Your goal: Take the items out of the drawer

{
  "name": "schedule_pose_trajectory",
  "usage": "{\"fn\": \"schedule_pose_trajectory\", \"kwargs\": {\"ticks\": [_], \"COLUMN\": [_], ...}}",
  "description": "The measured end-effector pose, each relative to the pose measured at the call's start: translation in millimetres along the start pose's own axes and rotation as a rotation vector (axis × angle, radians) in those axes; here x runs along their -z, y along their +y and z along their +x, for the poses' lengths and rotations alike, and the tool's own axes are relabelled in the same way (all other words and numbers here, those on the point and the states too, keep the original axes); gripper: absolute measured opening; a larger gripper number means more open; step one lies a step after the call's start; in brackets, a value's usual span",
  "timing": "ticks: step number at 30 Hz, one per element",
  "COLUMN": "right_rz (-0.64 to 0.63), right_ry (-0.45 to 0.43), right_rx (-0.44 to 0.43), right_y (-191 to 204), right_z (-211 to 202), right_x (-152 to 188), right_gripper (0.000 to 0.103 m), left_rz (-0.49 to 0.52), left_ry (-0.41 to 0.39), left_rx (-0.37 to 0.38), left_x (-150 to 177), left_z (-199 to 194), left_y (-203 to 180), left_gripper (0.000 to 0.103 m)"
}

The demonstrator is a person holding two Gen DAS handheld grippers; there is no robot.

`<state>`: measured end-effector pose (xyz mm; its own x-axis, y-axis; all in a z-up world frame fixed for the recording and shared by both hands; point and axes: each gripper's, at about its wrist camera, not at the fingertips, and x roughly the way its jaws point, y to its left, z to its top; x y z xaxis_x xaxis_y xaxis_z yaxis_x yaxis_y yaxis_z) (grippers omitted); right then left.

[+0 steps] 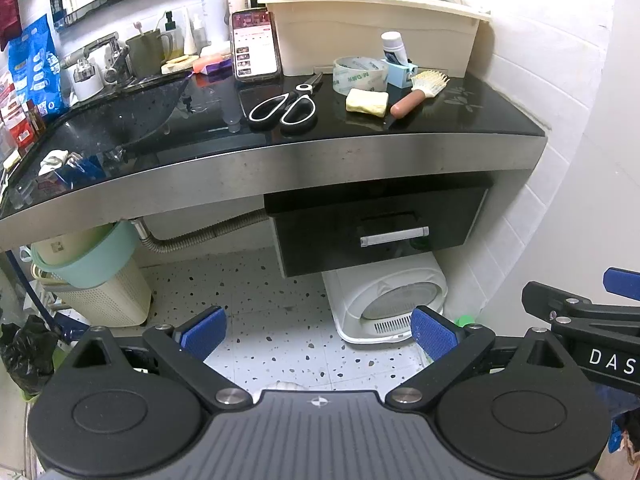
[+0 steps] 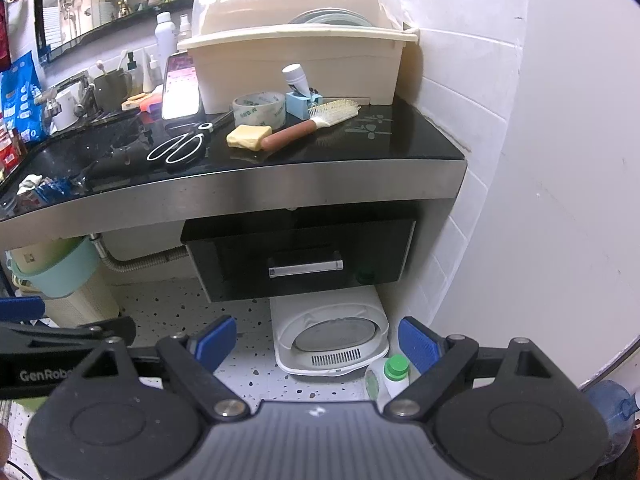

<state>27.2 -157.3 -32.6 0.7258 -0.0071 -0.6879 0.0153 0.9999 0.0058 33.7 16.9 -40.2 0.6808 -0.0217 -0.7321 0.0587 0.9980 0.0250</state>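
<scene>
A black drawer (image 1: 376, 232) with a silver bar handle (image 1: 394, 237) hangs shut under the black countertop (image 1: 168, 124); it also shows in the right wrist view (image 2: 300, 258), with its handle (image 2: 306, 269). On the counter lie scissors (image 1: 286, 106), a tape roll (image 1: 360, 74), a yellow soap bar (image 1: 367, 101), a hairbrush (image 1: 420, 92) and a small blue holder with a tube (image 1: 398, 66). My left gripper (image 1: 318, 334) is open and empty, back from the drawer, above the floor. My right gripper (image 2: 316, 344) is open and empty, also back from the drawer.
A cream dish rack (image 1: 372, 28) and a phone (image 1: 256, 44) stand at the counter's back. A sink (image 1: 116, 120) is at left. A white round-fronted appliance (image 1: 384, 300) sits on the floor under the drawer. A teal basin on a laundry basket (image 1: 96, 276) stands at left. A tiled wall (image 1: 560, 160) is at right.
</scene>
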Motion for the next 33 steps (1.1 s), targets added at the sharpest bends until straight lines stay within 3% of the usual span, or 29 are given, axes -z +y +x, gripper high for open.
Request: {"fn": "schedule_pose_trajectory", "kwargs": {"ticks": [33], "right_rz": [-0.006], "right_ry": [-0.007], "right_rx": [0.001], "right_y": [3.9], "right_z": [-3.5], "right_x": [-0.3], "right_gripper": [0.088], "left_rz": [-0.004], "left_ry": [-0.007], "left_rx": [-0.006], "left_x": [2.6], "left_z": [-1.1], "left_y": [4.5], "left_gripper": [0.1]}}
